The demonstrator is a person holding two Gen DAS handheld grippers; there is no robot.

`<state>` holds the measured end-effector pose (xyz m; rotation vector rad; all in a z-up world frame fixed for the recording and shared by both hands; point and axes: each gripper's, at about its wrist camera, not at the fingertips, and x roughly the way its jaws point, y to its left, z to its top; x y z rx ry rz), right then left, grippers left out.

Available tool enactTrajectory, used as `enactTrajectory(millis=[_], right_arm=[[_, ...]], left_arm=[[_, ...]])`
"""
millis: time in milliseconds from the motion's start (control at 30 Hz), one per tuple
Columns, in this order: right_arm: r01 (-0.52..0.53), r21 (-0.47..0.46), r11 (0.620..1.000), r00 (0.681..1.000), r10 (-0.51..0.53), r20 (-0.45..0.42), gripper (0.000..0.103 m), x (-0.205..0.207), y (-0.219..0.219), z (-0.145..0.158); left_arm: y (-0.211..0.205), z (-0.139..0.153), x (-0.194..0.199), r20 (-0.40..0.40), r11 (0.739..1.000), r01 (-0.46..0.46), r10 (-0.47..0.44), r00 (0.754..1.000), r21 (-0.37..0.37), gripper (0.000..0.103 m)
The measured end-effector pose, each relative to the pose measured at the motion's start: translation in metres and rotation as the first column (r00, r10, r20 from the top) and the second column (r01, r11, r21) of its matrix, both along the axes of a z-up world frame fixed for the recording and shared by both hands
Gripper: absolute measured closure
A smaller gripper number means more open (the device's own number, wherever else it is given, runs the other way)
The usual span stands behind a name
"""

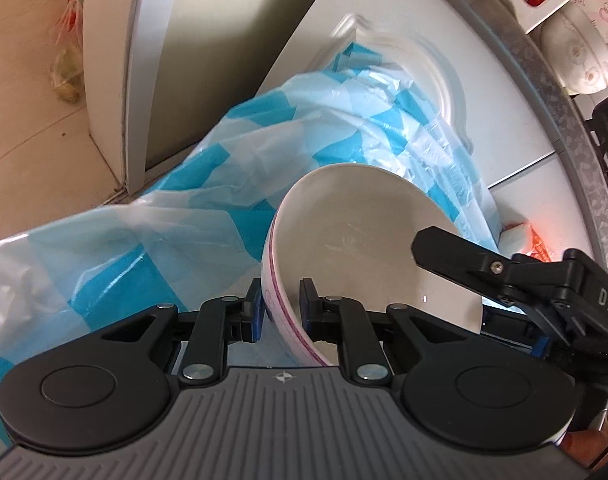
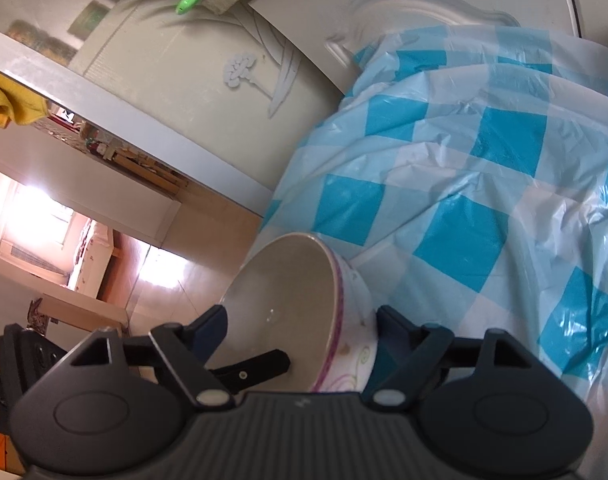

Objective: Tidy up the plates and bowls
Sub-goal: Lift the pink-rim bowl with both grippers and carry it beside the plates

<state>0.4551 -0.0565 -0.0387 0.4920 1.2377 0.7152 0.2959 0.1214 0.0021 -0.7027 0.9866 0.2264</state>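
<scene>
- Bowl: white, with a purple line under the rim, tilted on its side and held up over the checked plastic sheet that covers the table; whether its foot touches the sheet cannot be told.
- Left gripper: closed tight on the bowl's rim, one pad outside the wall, one inside.
- Right gripper: its jaws stand apart on either side of the opposite rim, one finger inside the bowl, one beside the outer wall; they look clear of the porcelain, so it seems to hold nothing.
- Step in hand, as a judgement: a hand-over of the bowl from right to left, the left grip now bearing it.
- Next move calls for: drawing the right gripper back off the rim without knocking it, then carrying the bowl by the left to a stack or rack; none shows in either view.
- Left view alone shows: the right finger reaching across the bowl's mouth, and a white cabinet standing on the floor beyond the table's far edge.
- Right view alone shows: the floral print on the bowl's outer wall, the left finger inside the bowl, and a lit doorway beyond.
</scene>
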Motion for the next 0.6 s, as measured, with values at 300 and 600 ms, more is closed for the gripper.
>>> enactTrajectory(millis=[300,600], right_arm=[[0.020,0.031,0.999,0.999,-0.022,0.042,0.021,-0.019,-0.008,0.025],[0.084,0.033,0.996,0.991,-0.087,0.105,0.021,-0.055,-0.040,0.058]], left_arm=[[-0.008,0.027,-0.016,0.049,0.999,0.027,-0.028,0.998,0.026,0.088],[-0.039,0.050,-0.031,0.092,0.991,0.124,-0.129,0.987,0.058,0.088]])
